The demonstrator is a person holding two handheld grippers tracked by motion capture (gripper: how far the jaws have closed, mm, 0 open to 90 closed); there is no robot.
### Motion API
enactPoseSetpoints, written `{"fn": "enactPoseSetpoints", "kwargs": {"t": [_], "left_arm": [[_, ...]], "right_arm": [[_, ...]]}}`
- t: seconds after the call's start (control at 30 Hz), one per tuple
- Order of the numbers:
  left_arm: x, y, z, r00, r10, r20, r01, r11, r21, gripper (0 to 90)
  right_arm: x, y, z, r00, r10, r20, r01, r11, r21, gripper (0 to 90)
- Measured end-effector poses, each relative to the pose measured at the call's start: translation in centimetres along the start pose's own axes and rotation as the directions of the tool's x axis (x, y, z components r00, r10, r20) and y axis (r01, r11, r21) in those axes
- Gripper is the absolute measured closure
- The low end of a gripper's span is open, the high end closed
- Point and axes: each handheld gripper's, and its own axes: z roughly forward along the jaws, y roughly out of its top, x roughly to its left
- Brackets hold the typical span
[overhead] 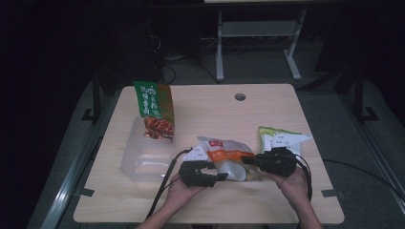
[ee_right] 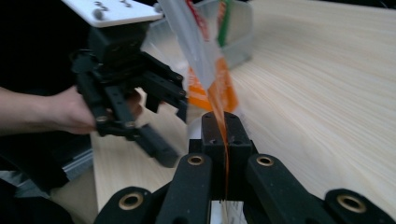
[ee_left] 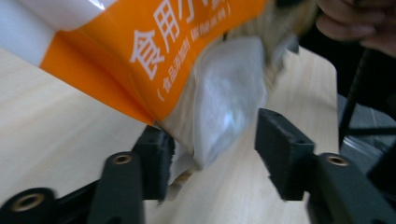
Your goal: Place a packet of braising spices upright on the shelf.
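Now, step in hand: right gripper (ee_right: 223,140) is clamped on an edge of the orange snack bag (overhead: 228,160), holding it just over the table (overhead: 286,210) near the front edge, while the left gripper (ee_left: 212,158) comes in at the bag's lower corner.
Left jaws: half open, bag corner between them, one pad touching, not yet pinching.
Next move: likely close on that corner so both grippers hold the bag.
Gripper views: the right one shows the pinch; the left one shows the gap.
High view: clear bin (overhead: 143,160), green pouch (overhead: 155,109), white-green pack (overhead: 282,138).
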Motion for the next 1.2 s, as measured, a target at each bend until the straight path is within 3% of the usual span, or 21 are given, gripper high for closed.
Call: {"fn": "enactPoseSetpoints", "kwargs": {"t": [0.07,0.1,0.17,0.23,0.3,0.57,0.67,0.93,1.03,1.13,1.2], "left_arm": [[0.2,0.0,-0.2,0.9999,-0.013,0.0,0.013,0.9998,-0.012,63.3],[0.7,-0.1,-0.7,0.9989,-0.046,0.001,0.046,0.9984,-0.031,69.4],[0.9,-0.3,-1.0,0.9993,-0.037,0.005,0.037,0.9988,-0.033,80.4],[0.9,-0.3,-1.0,0.9995,-0.03,0.008,0.031,0.9992,-0.027,85.1],[0.2,-0.3,-0.8,0.9995,-0.008,-0.03,0.008,0.9998,-0.016,87.7],[-0.3,0.2,-1.5,0.9922,0.05,-0.114,-0.05,0.9987,0.001,88.9],[-0.2,0.2,-1.7,0.993,0.046,-0.109,-0.046,0.9989,0.004,89.1],[-0.4,0.0,-1.8,0.9928,0.052,-0.108,-0.052,0.9986,0.007,88.4],[-0.6,-0.1,-2.1,0.9934,0.045,-0.106,-0.044,0.999,0.004,85.7],[-0.7,-0.3,-3.1,0.9929,0.032,-0.114,-0.034,0.9994,-0.011,71.1],[-1.0,-0.5,-3.6,0.9899,0.046,-0.134,-0.048,0.9988,-0.012,66.7]], "right_arm": [[0.1,0.1,0.2,0.9999,-0.003,-0.011,0.003,1.0,-0.004,89.9],[0.1,0.2,0.5,0.9997,-0.002,-0.025,0.001,1.0,-0.009,89.9],[-0.3,0.1,0.7,0.9994,0.008,-0.034,-0.009,1.0,-0.01,89.9],[-0.5,-0.1,1.0,0.9991,0.015,-0.039,-0.015,1.0,0.007,89.9],[-0.6,-0.2,1.3,0.9989,0.01,-0.045,-0.009,1.0,0.027,89.8],[-0.5,-0.3,1.6,0.9999,-0.011,-0.009,0.012,0.995,0.097,87.1],[-0.5,-0.3,1.8,0.9998,-0.007,-0.018,0.008,0.995,0.095,86.1],[0.0,0.0,3.5,0.9992,-0.039,-0.008,0.04,0.986,0.162,75.6],[0.4,0.2,4.3,0.9979,-0.065,0.004,0.063,0.982,0.177,82.6],[0.5,0.3,4.2,0.9974,-0.069,0.02,0.065,0.982,0.177,89.7],[0.4,0.4,4.1,0.9986,-0.052,0.006,0.05,0.984,0.174,89.9]]}}
